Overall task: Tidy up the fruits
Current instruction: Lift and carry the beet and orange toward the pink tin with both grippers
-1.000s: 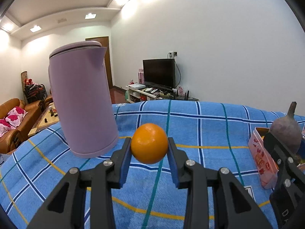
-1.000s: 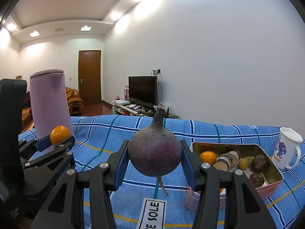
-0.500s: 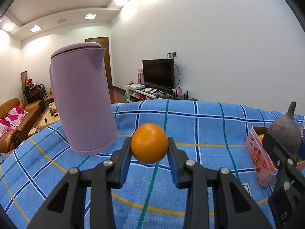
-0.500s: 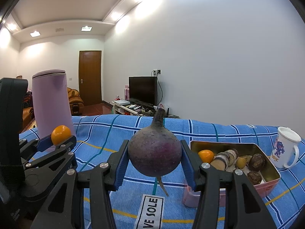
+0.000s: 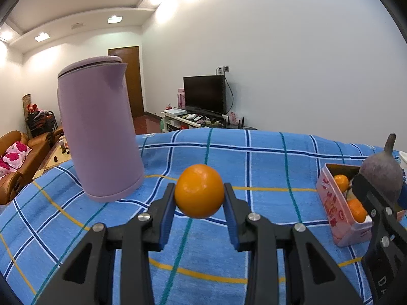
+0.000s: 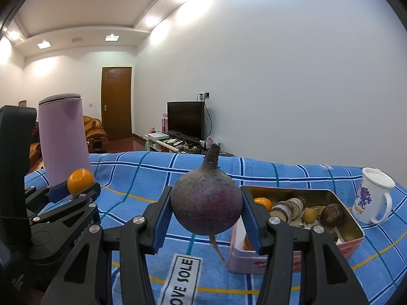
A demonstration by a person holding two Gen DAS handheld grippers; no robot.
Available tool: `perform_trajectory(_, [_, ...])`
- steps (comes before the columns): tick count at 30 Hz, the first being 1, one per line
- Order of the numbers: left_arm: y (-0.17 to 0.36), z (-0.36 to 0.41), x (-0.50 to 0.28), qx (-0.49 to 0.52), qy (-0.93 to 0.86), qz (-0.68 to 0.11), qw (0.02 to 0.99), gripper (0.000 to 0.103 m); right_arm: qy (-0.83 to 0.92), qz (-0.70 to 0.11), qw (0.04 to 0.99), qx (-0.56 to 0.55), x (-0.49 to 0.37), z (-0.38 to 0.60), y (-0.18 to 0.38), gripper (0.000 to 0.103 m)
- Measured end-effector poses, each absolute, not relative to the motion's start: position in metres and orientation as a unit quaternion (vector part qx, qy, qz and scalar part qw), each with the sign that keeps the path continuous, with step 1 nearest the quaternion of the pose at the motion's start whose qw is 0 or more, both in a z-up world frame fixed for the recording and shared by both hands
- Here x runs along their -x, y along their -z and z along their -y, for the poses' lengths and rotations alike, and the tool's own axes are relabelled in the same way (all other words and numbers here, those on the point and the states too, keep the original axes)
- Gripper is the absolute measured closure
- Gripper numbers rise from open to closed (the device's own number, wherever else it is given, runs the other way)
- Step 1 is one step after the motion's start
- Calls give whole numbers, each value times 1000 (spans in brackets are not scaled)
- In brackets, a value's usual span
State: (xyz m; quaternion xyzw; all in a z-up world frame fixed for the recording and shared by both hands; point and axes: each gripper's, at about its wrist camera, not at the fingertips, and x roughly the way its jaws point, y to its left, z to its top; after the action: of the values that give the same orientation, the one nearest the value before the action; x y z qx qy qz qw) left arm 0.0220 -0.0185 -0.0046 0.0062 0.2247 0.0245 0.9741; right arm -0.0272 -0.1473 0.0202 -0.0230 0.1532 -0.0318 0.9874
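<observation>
A: Start nearest. What does each claw have?

B: The left gripper (image 5: 199,198) is closed snugly on an orange (image 5: 199,194), blue pads on both sides, lifted clear of the cloth (image 5: 267,167). The right gripper (image 6: 206,209) is spread wider and clamps a beet (image 6: 206,203), stalk up, root tail hanging down.

A: And just past them?

B: From the right wrist view, a pink tin (image 6: 292,251) sits on the cloth just behind and to the right of the beet. It already holds an orange fruit, some pale cut pieces and dark round ones. A white mug (image 6: 372,199) stands near its right end. From the left wrist view the tin lies off to the right, well apart from the held orange.

A: Farther back?

B: A purple kettle (image 5: 99,137) on the left of the cloth, then a TV, a sofa and a door across the room.

A: So which step is this?

B: I judge it as mid-carry: both pieces are picked up and neither is placed yet. Next, each should travel over the tin's open top, come down into a free gap, then be released. The beet is bulky and the tin is crowded, so it may need the emptier near end.
</observation>
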Motion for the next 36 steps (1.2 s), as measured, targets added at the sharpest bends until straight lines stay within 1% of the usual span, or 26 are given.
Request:
perform_trajectory(18, [4,47,-14,-13,-2,-228,973,65,46,-147,987,36,45,167,-24,50])
perform_trajectory(36, [4,96,-7,-26,37,-235,971,65,74,-146,986,34,58,210,-27,50])
